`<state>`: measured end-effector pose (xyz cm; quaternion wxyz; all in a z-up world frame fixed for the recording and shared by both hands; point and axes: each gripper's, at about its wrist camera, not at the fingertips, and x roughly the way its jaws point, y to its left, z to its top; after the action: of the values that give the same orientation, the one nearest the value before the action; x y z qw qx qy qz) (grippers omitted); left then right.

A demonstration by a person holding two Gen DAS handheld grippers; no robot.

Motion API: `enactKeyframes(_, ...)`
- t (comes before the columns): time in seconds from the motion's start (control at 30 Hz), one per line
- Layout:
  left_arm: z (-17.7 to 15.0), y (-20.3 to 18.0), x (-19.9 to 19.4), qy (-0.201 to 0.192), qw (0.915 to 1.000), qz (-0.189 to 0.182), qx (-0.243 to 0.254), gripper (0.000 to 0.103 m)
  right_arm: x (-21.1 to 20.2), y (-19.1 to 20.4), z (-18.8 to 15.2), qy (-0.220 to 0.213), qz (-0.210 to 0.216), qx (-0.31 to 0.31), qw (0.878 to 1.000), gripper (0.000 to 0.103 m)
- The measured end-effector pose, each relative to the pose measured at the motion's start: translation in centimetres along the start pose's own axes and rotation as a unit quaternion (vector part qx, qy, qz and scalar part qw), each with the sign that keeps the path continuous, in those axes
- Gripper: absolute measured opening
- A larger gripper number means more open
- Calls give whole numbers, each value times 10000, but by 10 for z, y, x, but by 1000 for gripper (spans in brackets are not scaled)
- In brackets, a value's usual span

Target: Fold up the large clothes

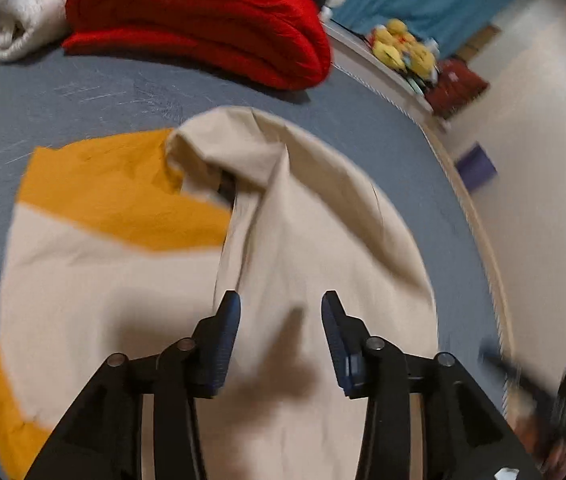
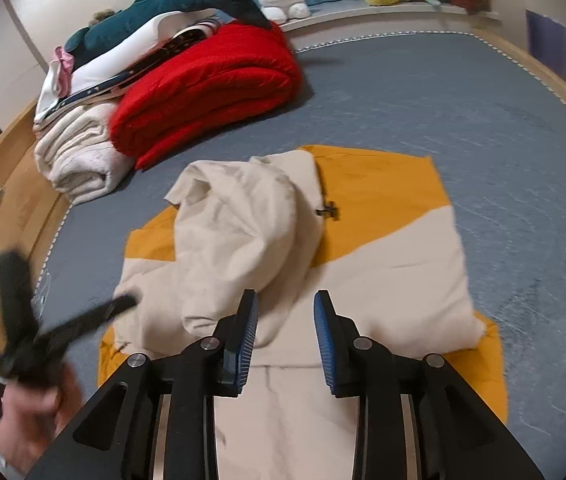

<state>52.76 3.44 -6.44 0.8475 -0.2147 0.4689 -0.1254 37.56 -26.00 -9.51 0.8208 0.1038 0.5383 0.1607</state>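
Cream-and-orange jacket [image 2: 383, 248] lying part-folded on the grey bed [image 2: 463, 112].
Left gripper [image 1: 281, 312] and right gripper [image 2: 286, 312] hover above it, jaws parted, grasping nothing.

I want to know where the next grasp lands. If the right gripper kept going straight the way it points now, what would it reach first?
Most likely the cream and orange garment: the right gripper has open, empty jaws aimed down at its rumpled cream fabric lying on the grey bed. How far above the cloth it is cannot be told.
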Motion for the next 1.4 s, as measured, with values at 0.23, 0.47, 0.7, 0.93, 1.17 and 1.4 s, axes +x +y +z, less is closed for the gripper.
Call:
enactKeyframes(0.23, 38, 0, 33, 422, 9988, -190, -185, 0, 18, 4, -4, 235, 139, 3, 9996, 39)
enactKeyframes(0.47, -54, 2, -87, 195, 9972, -128, -709, 0, 5, -5, 2, 44, 242, 199, 9995, 41)
enactKeyframes(0.7, -109, 53, -75, 722, 9901, 579, -1051, 1, 19, -3, -9, 273, 390, 339, 9983, 43)
enactKeyframes(0.93, -93, 53, -73, 461, 9938, 85, -1012, 40, 54, 0, -27, 732, 441, 516, 9950, 45)
enactKeyframes(1.17, -94, 71, -27, 910, 9820, -457, -1590, 46, 77, -12, -28, 820, 524, 971, 9905, 45)
enactKeyframes(1.4, -115, 74, -13, 1038, 9752, -504, -1889, 44, 108, -31, -30, 885, 471, 1430, 9846, 45)
